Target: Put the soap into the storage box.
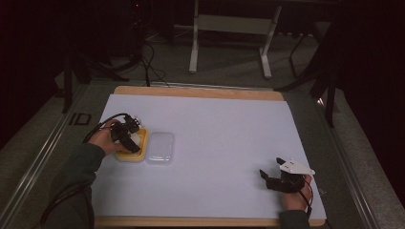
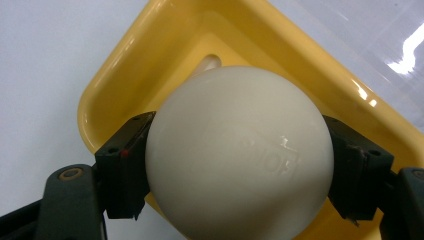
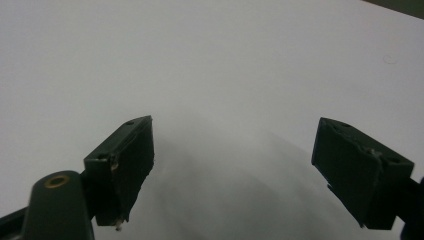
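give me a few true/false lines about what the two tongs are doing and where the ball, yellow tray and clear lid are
1. The left tongs grip a white ball over the yellow tray. True.
2. The right tongs hold the clear lid. False: they are open and empty above the white table cover.
3. The clear lid lies beside the yellow tray, on its right in the high view. True.
4. The lid covers the tray. False: the tray is uncovered.
5. The ball is red. False: it is white.
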Motion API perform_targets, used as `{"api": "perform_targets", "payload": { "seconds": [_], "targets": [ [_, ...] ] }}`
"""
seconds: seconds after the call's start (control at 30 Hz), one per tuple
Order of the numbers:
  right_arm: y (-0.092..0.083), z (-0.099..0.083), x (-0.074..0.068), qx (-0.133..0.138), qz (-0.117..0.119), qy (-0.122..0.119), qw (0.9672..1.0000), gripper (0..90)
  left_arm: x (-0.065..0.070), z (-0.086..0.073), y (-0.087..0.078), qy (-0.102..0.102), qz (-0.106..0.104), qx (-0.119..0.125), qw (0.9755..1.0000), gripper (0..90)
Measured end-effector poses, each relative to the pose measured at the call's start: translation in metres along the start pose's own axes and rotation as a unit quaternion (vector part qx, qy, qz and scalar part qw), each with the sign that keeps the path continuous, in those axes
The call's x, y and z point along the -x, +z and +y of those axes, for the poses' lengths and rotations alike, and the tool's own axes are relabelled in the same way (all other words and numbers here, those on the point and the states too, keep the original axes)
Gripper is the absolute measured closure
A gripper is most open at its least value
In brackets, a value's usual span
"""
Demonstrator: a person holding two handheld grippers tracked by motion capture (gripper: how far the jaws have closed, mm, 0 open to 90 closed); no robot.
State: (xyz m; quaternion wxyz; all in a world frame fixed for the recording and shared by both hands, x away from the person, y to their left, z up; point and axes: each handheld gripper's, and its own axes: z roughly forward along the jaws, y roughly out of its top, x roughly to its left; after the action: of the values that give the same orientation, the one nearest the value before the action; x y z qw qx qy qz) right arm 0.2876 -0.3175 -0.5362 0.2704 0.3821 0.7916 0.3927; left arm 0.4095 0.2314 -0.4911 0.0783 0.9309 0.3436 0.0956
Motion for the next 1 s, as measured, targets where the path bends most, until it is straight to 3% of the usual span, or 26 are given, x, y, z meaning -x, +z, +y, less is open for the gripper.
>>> {"api": "perform_targets", "payload": {
  "seconds": [0.4,0.63,0.67,0.73,1.0],
  "targets": [
    [0.0,0.0,0.0,0.0,0.0,-0.001,1.0,17.0,-0.002,0.001,0.003,0.004,-0.015,0.008,0.9998,23.9],
    [0.0,0.0,0.0,0.0,0.0,-0.001,1.0,17.0,-0.009,-0.002,0.005,-0.01,-0.042,0.012,0.999,23.7],
    [0.0,0.0,0.0,0.0,0.0,-0.001,1.0,17.0,-0.012,-0.004,0.006,-0.016,-0.057,0.014,0.9981,23.7],
    [0.0,0.0,0.0,0.0,0.0,-0.002,1.0,17.0,-0.014,-0.006,0.007,-0.019,-0.066,0.02,0.9974,23.6],
    [0.0,0.0,-0.001,-0.001,-0.001,-0.003,1.0,17.0,-0.015,-0.006,0.007,-0.02,-0.071,0.021,0.997,23.3]
  ]
}}
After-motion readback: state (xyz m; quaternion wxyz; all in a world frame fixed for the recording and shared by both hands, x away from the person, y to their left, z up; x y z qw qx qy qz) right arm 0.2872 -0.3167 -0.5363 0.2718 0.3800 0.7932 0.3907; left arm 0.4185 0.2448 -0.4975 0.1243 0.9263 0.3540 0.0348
